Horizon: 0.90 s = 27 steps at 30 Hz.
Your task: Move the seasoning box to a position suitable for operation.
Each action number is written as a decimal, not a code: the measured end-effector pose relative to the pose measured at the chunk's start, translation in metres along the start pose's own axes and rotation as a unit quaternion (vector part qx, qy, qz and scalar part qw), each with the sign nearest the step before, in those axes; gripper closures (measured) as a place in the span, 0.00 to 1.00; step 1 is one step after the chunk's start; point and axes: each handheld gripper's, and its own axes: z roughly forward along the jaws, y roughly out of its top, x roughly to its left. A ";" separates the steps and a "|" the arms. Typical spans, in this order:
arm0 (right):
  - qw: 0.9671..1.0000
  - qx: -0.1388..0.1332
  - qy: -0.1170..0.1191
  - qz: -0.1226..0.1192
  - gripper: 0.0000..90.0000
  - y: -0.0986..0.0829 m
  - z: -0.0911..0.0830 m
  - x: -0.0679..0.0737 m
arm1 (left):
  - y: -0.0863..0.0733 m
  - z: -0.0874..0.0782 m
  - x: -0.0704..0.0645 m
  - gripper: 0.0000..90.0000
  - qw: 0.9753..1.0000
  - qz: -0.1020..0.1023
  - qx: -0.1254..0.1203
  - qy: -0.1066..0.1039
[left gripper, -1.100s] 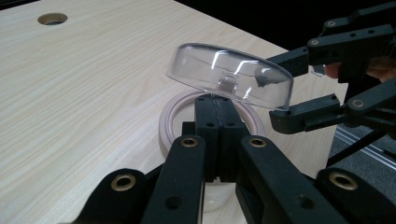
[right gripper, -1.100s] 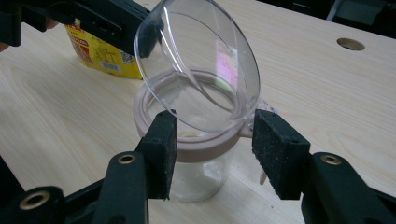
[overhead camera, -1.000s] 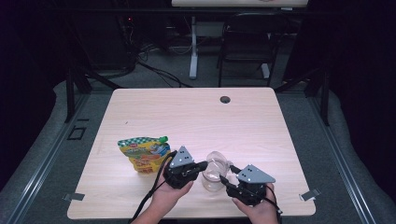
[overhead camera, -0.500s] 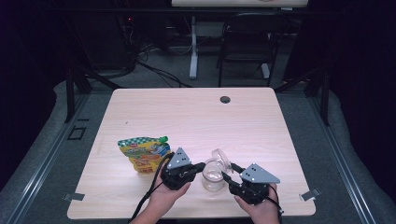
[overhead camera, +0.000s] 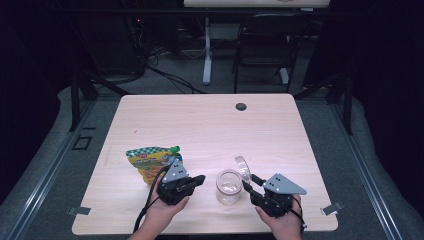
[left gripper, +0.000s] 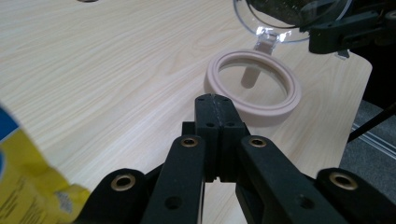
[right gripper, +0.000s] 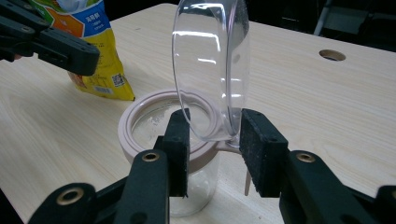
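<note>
My right claw is at the clear hinged lid of the glass jar, jaws parted a little way with the lid's lower edge standing between them; I can't tell whether the pads actually pinch it. The lid stands tipped up, nearly upright, and the jar's pale pink rim lies open below. The jar sits near the front edge of the tabletop, right of centre, between my two hands. My left claw is pressed fully closed on nothing, hovering just left of the jar. Behind it stands the yellow snack pouch with its green cap, close to the front-left part of the tabletop. By my reading, the opening step is in hand. Next move, I reckon: swing the lid clear back, then send the left claw to the pouch.
</note>
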 end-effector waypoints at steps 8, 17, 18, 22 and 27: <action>1.000 -0.003 -0.006 0.001 0.73 -0.001 0.000 0.000 | -0.011 -0.016 0.010 1.00 1.000 -0.005 0.000 0.014; 1.000 -0.005 -0.007 0.025 0.75 -0.002 0.000 -0.007 | -0.026 -0.034 0.019 1.00 1.000 -0.010 0.000 0.026; 1.000 -0.006 -0.008 0.029 0.75 -0.002 0.000 -0.008 | -0.028 -0.037 0.021 1.00 1.000 -0.010 0.001 0.029; 0.999 -0.004 -0.015 0.042 0.78 -0.003 0.001 -0.013 | -0.036 -0.046 0.028 0.99 0.999 -0.018 -0.004 0.039; 0.997 -0.006 -0.012 0.074 0.80 -0.004 0.003 -0.021 | -0.039 -0.051 0.033 0.98 0.999 -0.029 -0.010 0.044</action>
